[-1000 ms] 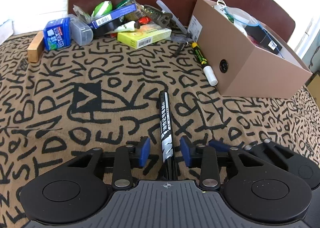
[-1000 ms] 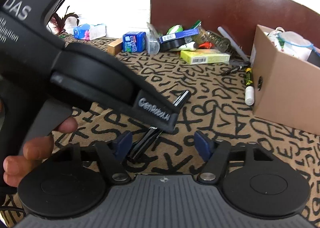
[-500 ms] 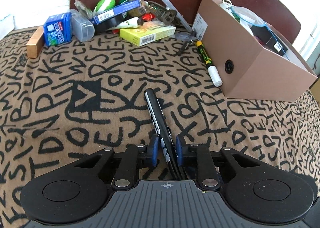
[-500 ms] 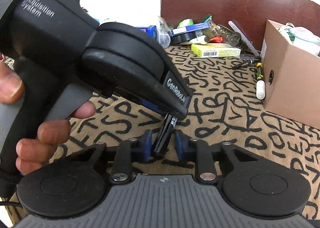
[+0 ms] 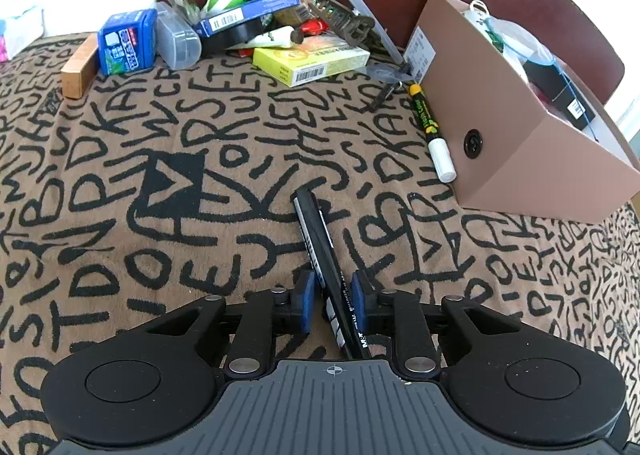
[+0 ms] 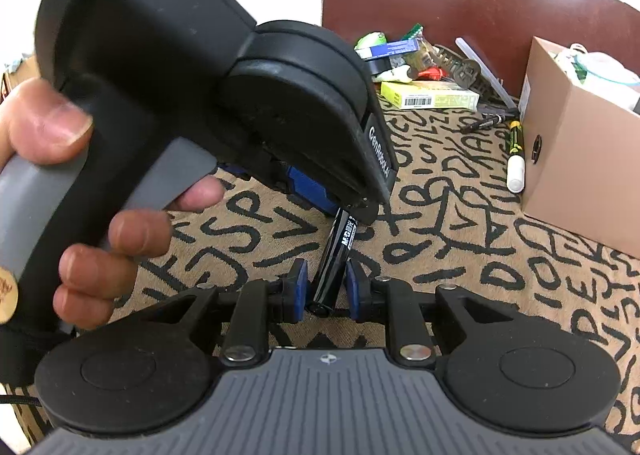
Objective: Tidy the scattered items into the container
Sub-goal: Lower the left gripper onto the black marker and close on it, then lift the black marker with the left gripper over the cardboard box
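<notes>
One black marker [image 5: 320,251] between left hand-held gripper [image 5: 331,297] pads, slightly tilted

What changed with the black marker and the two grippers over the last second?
Both hand-held grippers narrowed their fingers around the black marker. The left hand-held gripper went from open to closed, then eased slightly, leaving a gap beside its left pad. The right hand-held gripper now brackets the marker's end. The marker's tip swung left. The cardboard box and yellow box stayed put.
</notes>
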`<state>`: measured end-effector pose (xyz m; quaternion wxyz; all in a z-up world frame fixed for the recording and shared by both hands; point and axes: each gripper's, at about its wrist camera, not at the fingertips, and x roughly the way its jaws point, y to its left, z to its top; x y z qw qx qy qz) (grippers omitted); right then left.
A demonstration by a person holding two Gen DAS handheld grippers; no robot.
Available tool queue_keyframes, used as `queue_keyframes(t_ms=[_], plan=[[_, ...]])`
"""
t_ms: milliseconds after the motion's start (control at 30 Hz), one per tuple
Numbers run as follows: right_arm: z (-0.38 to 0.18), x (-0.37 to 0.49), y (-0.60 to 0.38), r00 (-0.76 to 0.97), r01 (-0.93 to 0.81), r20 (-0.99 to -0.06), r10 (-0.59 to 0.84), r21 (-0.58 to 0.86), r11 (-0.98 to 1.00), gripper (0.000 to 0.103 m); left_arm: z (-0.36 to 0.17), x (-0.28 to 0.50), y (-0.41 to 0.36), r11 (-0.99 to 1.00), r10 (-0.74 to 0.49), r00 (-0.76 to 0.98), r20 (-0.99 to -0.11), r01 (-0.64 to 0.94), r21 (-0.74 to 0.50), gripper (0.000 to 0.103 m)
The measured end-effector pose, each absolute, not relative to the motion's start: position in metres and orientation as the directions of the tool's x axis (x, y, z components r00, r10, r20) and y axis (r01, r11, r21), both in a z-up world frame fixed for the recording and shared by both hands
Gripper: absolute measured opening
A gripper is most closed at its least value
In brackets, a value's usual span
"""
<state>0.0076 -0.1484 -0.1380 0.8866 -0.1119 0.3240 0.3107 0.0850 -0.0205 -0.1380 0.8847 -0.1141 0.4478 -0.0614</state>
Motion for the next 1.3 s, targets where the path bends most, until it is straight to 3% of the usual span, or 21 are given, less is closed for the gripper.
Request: queue_keyframes(t_ms=[300,400,633,933,1300], plan=[[-0.139,0.013,-0.146,0.597,-0.614,-0.643,0.480,0.019,0.789,0.024,-0.140,0.087,-0.023,0.970,-0.202,0.591,-0.781,0.009,-0.244,0.027],[-0.138,0.011,-0.147,0.595,-0.613,-0.645,0.480,0.024,0.790,0.022,-0.139,0.085,-0.026,0.975,-0.189,0.591,-0.784,0.016,-0.223,0.019],[-0.138,0.008,-0.150,0.594,-0.608,-0.647,0.477,0.027,0.793,0.022,-0.138,0.083,-0.033,0.979,-0.173,0.588,-0.790,0.013,-0.204,0.023],[-0.134,-0.004,-0.166,0.593,-0.596,-0.640,0.488,0.058,0.801,0.020,-0.134,0.068,-0.044,0.978,-0.181,0.589,-0.788,0.021,-0.209,0.018],[-0.099,-0.014,-0.202,0.676,-0.551,-0.545,0.495,0.071,0.831,0.020,-0.090,0.055,-0.079,0.975,-0.212,0.662,-0.719,0.091,-0.204,0.018]])
